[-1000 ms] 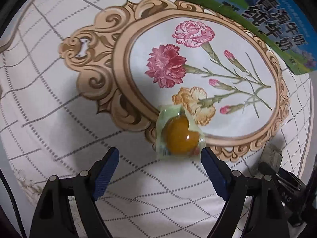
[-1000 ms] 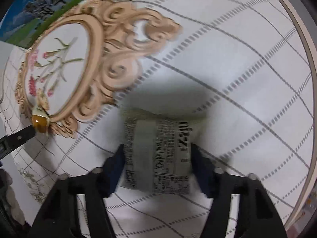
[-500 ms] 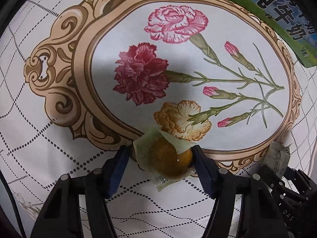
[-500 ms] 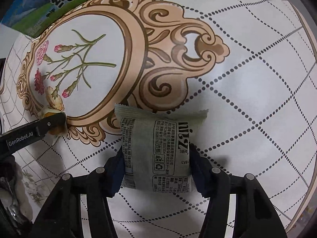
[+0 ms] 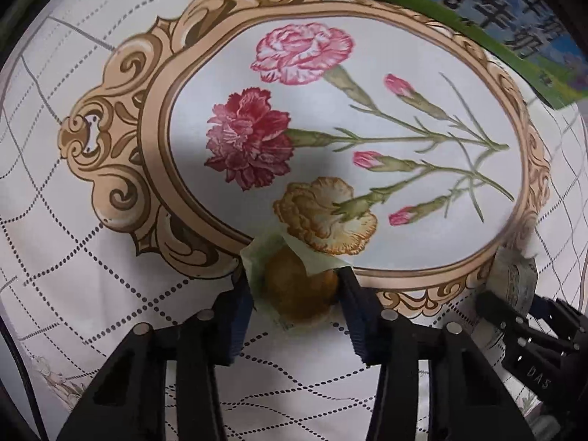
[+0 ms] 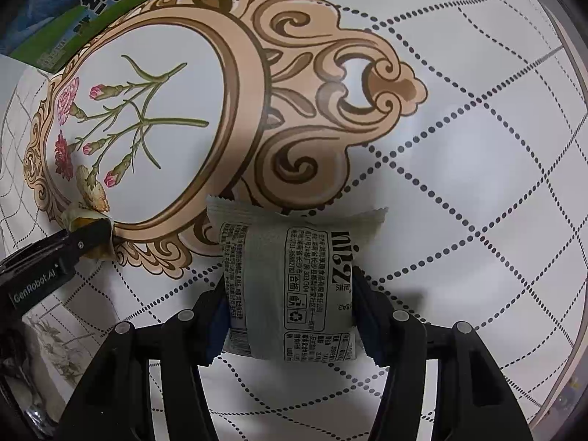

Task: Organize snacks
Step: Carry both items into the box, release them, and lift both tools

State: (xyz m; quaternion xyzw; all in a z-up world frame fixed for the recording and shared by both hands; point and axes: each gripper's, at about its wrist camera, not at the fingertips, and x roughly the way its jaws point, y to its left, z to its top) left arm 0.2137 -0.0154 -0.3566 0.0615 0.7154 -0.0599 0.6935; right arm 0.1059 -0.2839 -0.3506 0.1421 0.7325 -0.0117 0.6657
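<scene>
My left gripper is shut on a small clear packet with a round orange-brown snack, held over the edge of the flowered oval on the tablecloth. My right gripper is shut on a grey snack packet with black print, held above the cloth. The left gripper with its orange snack also shows at the left of the right wrist view. The right gripper and its grey packet show at the right of the left wrist view.
A green and blue milk carton box lies at the far side of the table; it also shows in the right wrist view. The white tablecloth has a dotted grid and a tan ornate frame. The table's round edge curves at right.
My left gripper moved forward and closed on the orange snack packet. My right gripper lifted the grey packet and moved toward the flowered oval.
</scene>
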